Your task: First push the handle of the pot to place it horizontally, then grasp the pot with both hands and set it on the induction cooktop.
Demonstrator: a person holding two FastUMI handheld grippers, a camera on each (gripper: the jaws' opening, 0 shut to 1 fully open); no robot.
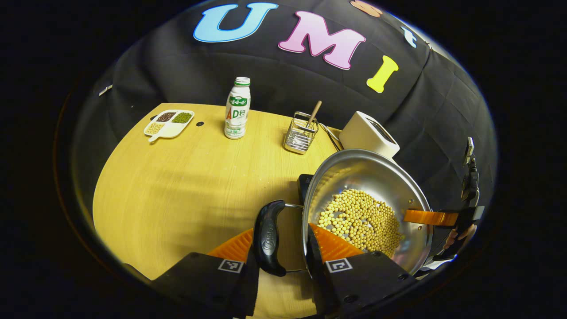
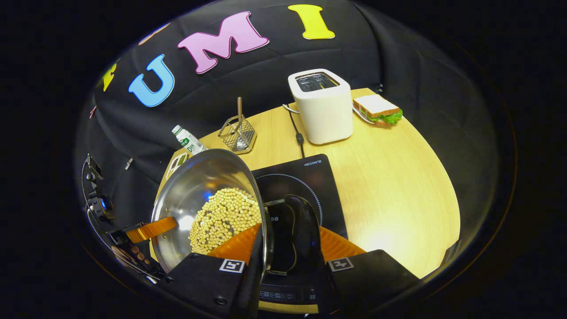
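Holding the pot (image 2: 208,208) by both handles (image 1: 269,237), each gripper (image 1: 283,248) clamped around one, just above the cooktop (image 2: 305,186), I risk spilling beans (image 1: 359,221) if one side dips.

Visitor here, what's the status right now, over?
Left gripper and right gripper each straddle a side handle and the rim. Shiny steel pot of yellow beans above black induction cooktop. Nothing on the cooktop.
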